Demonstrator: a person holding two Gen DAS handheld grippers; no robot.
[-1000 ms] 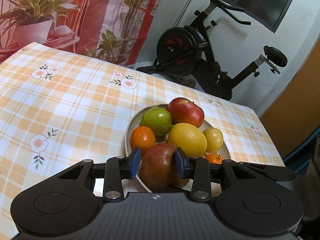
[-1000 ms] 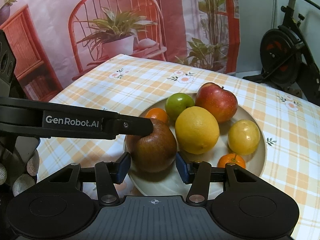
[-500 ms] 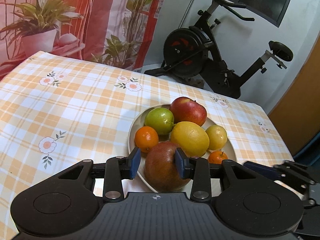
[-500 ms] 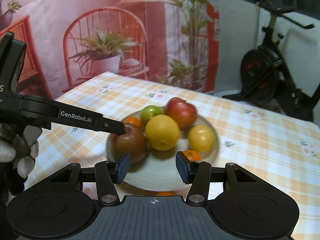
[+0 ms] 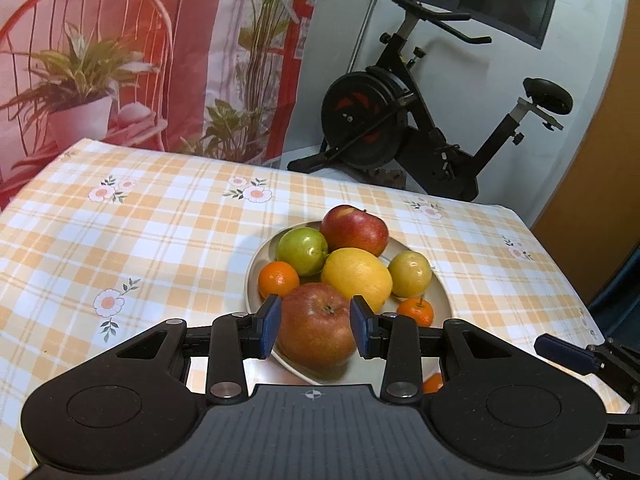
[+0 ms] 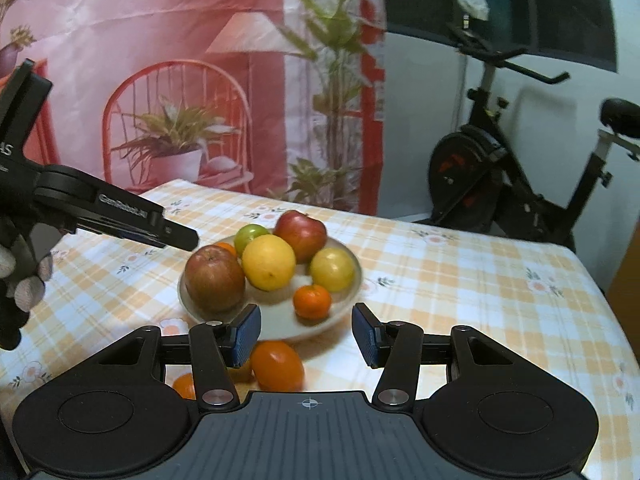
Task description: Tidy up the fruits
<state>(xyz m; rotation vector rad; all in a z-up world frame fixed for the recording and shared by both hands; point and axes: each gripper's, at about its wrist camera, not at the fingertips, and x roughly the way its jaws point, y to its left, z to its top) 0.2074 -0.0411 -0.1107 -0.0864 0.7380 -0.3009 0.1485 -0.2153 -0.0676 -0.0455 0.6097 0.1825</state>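
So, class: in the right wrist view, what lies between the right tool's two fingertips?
An orange on the tablecloth, just in front of the plate, close to the left fingertip of the right tool; nothing is gripped.

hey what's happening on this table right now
A person with a gripper in each hand is sorting fruit onto a plate. The left gripper is open, its pads either side of a brownish apple on the plate's near edge. The right gripper is open above loose oranges on the tablecloth.
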